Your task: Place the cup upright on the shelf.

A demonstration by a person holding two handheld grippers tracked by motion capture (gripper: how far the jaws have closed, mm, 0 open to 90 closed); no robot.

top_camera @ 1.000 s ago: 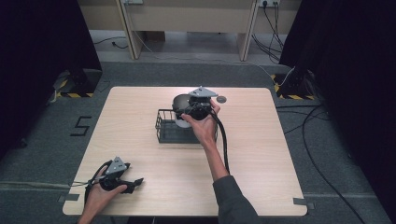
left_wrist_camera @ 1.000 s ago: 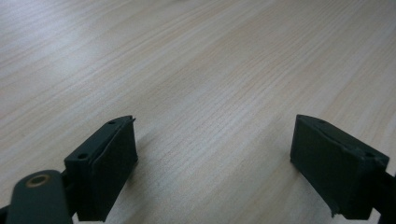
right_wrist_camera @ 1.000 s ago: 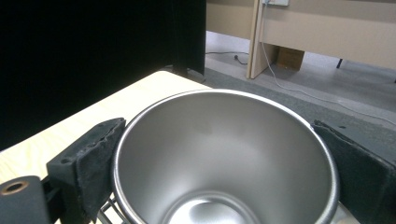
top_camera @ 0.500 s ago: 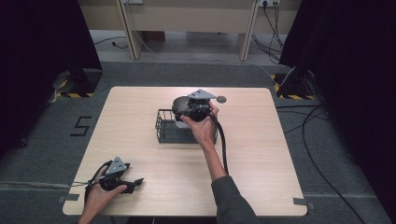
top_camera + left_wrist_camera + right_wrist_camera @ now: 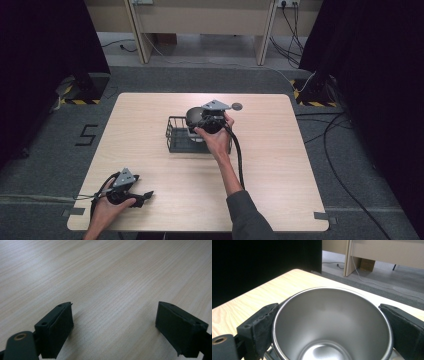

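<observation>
A shiny steel cup [image 5: 332, 312] stands mouth-up between the pads of my right gripper [image 5: 329, 327], which press its rim from both sides. From above, the right gripper [image 5: 200, 121] holds the cup [image 5: 193, 117] at the back right part of a black wire basket [image 5: 175, 136] in the middle of the table. My left gripper [image 5: 145, 196] rests low near the table's front left corner. Its jaws [image 5: 115, 325] stand wide apart over bare wood with nothing between them.
A small dark round disc [image 5: 237, 106] lies on the wooden table [image 5: 280, 165] just behind and right of the right hand. The right gripper's cable trails back along the forearm. Dark curtains flank the table on both sides.
The right gripper with the cup has shifted slightly toward the near side over the basket. The left gripper has stayed put.
</observation>
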